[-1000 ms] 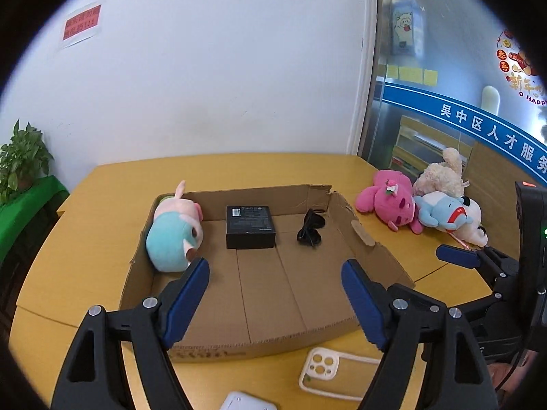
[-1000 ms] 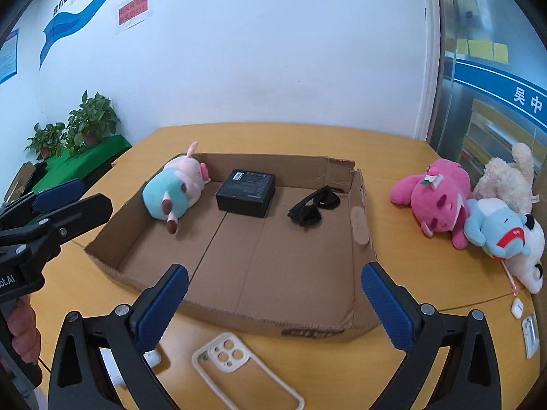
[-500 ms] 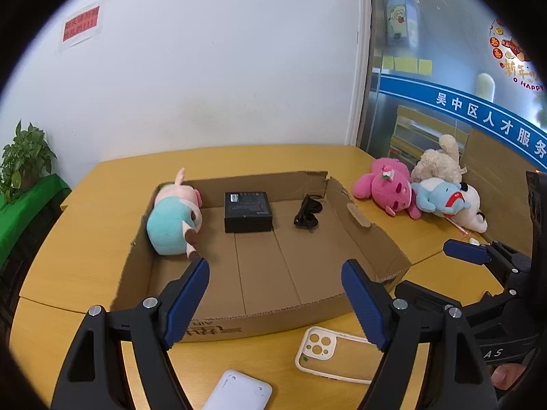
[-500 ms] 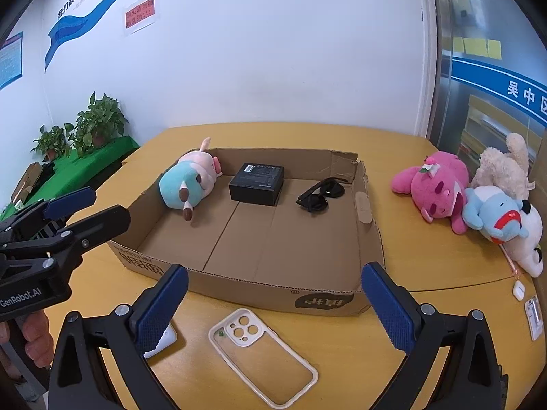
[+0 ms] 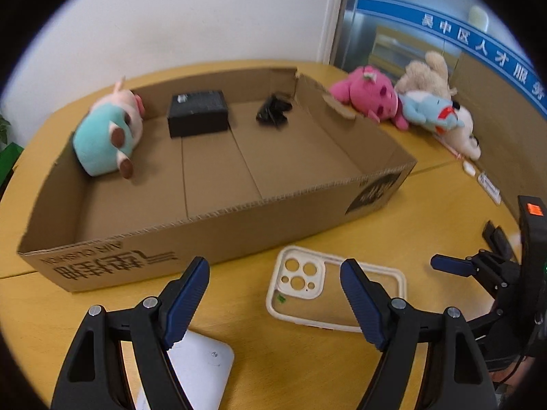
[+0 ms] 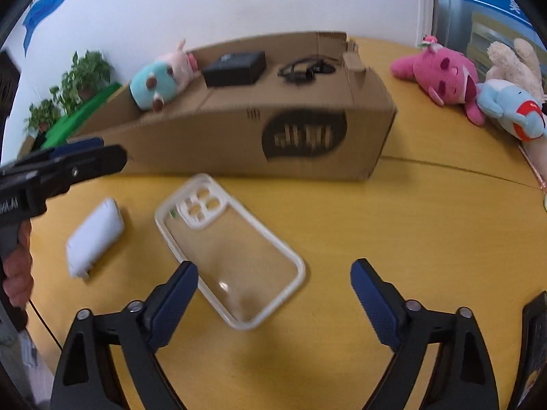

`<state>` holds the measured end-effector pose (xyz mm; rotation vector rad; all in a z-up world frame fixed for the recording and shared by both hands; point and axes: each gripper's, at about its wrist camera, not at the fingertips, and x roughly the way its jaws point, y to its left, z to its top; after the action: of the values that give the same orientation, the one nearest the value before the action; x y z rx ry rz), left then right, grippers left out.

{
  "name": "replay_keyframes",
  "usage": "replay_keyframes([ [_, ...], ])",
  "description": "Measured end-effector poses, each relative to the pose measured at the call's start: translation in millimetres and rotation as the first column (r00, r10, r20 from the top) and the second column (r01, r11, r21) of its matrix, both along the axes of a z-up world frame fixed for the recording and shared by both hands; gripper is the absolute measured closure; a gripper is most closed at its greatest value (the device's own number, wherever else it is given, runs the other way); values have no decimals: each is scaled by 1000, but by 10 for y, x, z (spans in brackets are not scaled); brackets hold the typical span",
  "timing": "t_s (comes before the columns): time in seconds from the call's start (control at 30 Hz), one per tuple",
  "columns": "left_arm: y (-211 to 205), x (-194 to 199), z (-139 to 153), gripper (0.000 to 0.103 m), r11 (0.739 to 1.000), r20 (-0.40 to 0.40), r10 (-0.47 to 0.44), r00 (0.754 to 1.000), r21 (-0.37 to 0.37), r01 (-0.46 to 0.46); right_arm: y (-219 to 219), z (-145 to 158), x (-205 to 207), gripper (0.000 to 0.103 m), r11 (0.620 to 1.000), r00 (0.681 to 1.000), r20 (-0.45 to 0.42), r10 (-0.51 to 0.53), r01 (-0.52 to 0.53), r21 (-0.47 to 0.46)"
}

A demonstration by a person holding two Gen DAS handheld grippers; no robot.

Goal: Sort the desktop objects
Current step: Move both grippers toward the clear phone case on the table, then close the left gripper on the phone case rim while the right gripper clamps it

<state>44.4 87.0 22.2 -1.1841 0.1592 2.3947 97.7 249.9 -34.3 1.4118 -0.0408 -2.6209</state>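
Observation:
A clear phone case with a white rim [image 5: 318, 290] [image 6: 225, 253] lies on the yellow table in front of a cardboard box [image 5: 212, 235] [image 6: 212, 140]. A white power bank [image 5: 201, 369] [image 6: 94, 235] lies to its left. The box holds a teal-and-pink plush [image 5: 109, 133], a black box [image 5: 198, 112] and black sunglasses [image 5: 273, 112]. My left gripper [image 5: 275, 290] is open above the table, the case under its right finger. My right gripper [image 6: 273, 297] is open just above the case's near end.
Pink [image 5: 369, 95] [image 6: 441, 75], beige [image 5: 427, 75] and blue [image 5: 434, 112] [image 6: 512, 112] plush toys lie on the table right of the box. Small white items [image 5: 489, 184] lie near the table's right edge. Potted plants [image 6: 68, 95] stand far left.
Both grippers have moved back from the box and tilted down toward the table. The phone case and power bank now sit close under the fingers. Both stay open.

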Motion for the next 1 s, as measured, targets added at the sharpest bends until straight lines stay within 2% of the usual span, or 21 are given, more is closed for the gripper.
replay_keyframes([
  [0.13, 108, -75, -232, 27, 998, 50, -13, 999, -54, 16, 18, -194, 42, 35, 999, 999, 37, -9, 8, 33],
  [0.2, 141, -79, -319, 35, 997, 79, -21, 997, -66, 26, 21, -253, 60, 45, 997, 999, 45, -5, 1, 71],
  [0.33, 212, -89, -457, 49, 995, 123, -43, 992, -80, 53, 132, -290, 97, 46, 997, 999, 41, -19, 17, 69],
  [0.4, 240, -113, -533, 61, 994, 152, -47, 987, -86, 60, 213, -290, 95, 46, 997, 999, 36, -33, 31, 71],
  [0.47, 263, -118, -603, 67, 995, 190, -44, 981, -81, 60, 268, -289, 90, 46, 997, 998, 35, -43, 40, 72],
  [0.53, 296, -64, -598, 69, 994, 178, -49, 983, -91, 66, 349, -283, 92, 48, 996, 998, 33, -60, 58, 75],
  [0.6, 301, -14, -589, 82, 995, 195, -51, 980, -74, 66, 419, -279, 95, 56, 996, 997, 35, -71, 69, 59],
  [0.83, 302, 166, -590, 88, 996, 220, -29, 975, -80, 47, 423, -254, 121, 74, 997, 998, 38, -57, 55, 48],
  [0.93, 295, 196, -590, 91, 996, 224, -20, 974, -77, 39, 386, -249, 121, 92, 999, 999, 43, -29, 28, 24],
  [1.0, 275, 193, -589, 93, 997, 227, -11, 974, -67, 27, 365, -248, 113, 96, 1000, 999, 48, -7, 6, 9],
])
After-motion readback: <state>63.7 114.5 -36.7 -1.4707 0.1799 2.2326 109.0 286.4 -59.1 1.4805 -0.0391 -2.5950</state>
